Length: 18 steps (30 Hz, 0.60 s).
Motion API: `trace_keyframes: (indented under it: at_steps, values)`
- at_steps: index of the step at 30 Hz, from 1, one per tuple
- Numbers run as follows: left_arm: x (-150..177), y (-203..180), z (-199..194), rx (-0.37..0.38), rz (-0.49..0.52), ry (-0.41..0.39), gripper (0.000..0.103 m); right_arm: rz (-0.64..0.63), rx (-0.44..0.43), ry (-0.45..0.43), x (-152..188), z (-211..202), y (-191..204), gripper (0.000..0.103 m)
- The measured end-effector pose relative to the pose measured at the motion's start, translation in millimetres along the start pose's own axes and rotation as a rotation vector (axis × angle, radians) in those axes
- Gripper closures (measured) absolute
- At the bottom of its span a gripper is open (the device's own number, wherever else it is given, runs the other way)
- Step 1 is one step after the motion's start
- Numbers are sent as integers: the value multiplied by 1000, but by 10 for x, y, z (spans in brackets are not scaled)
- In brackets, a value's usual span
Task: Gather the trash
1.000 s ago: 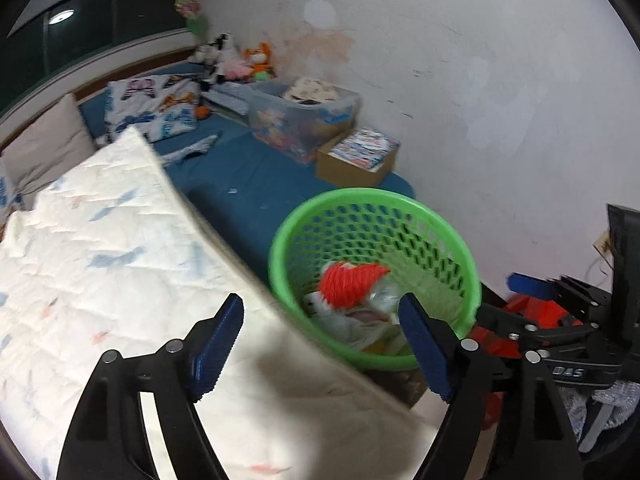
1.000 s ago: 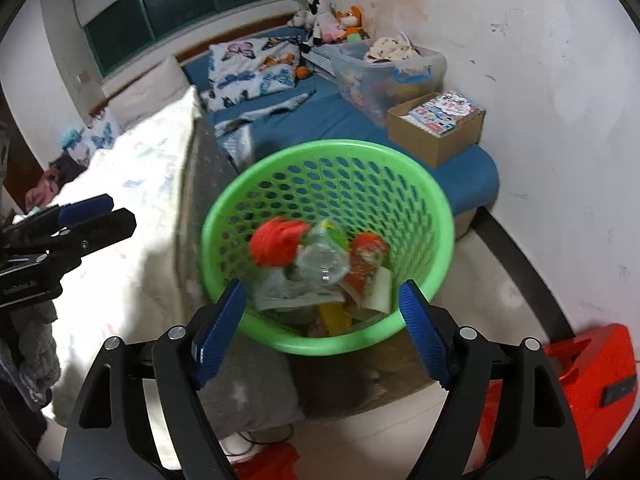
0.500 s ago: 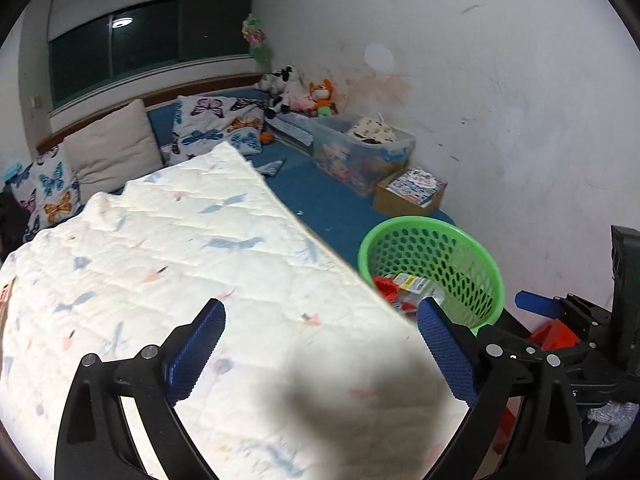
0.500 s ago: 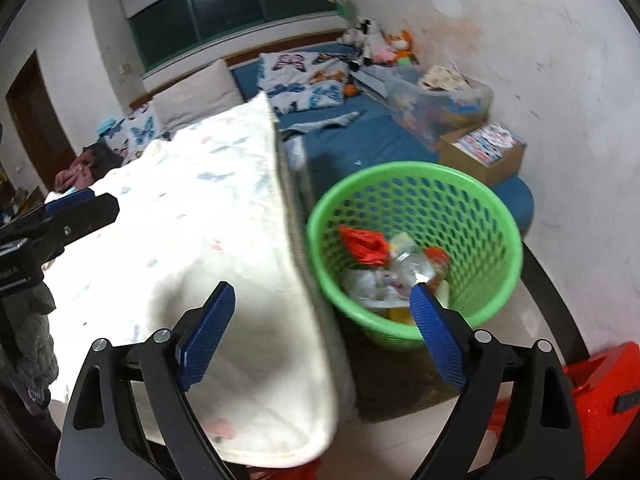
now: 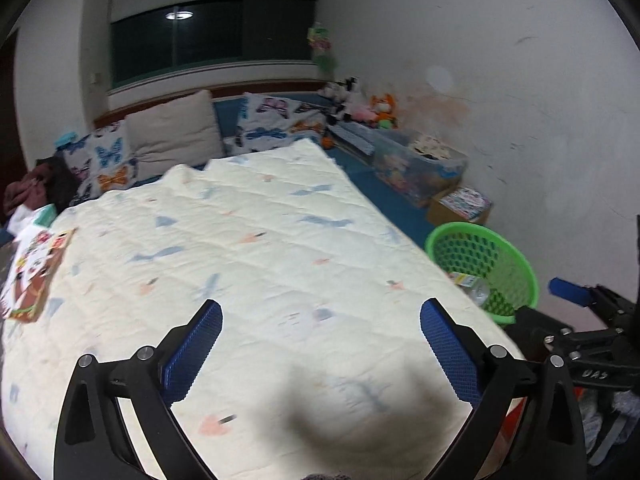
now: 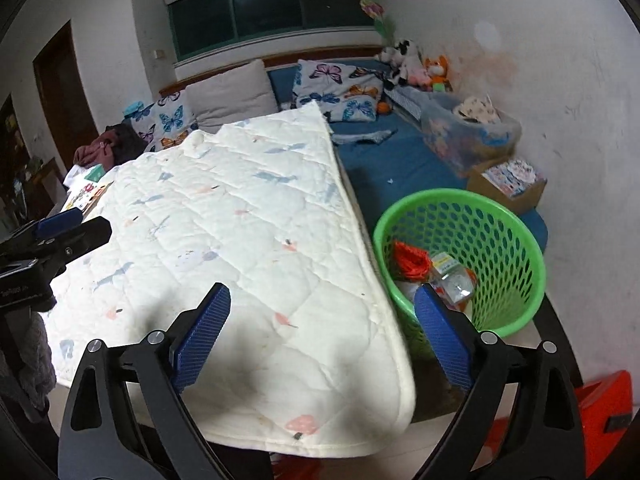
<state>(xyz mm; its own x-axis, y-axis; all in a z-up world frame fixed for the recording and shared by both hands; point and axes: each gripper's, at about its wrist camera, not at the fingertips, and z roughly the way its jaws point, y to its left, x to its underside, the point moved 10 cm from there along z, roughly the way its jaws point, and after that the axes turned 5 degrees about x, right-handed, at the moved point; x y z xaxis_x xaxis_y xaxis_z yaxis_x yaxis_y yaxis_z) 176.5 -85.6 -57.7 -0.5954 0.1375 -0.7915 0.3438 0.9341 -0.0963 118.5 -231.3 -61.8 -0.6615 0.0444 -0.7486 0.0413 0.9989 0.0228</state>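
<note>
Looking from the left wrist, the left gripper [image 5: 320,350] hangs over the white quilt [image 5: 248,248], jaws spread wide and holding nothing; the green basket [image 5: 486,258] sits at the quilt's right edge, near the wall. From the right wrist, the right gripper [image 6: 322,338] is likewise wide apart and empty above the quilt's corner, with the basket just beside it holding a red wrapper [image 6: 412,258] and a clear plastic bottle [image 6: 454,282].
</note>
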Motion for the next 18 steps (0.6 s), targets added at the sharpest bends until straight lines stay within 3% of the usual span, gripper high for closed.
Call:
trace_keyframes:
  at_steps: [8,18]
  values:
    - [166,411,-278,-71,-87,-28,7,-26,24,-61,37,-141,246,8]
    - [281,588,-543,-136,-119,-72,7,-43,7,-60,143,-165,429,6]
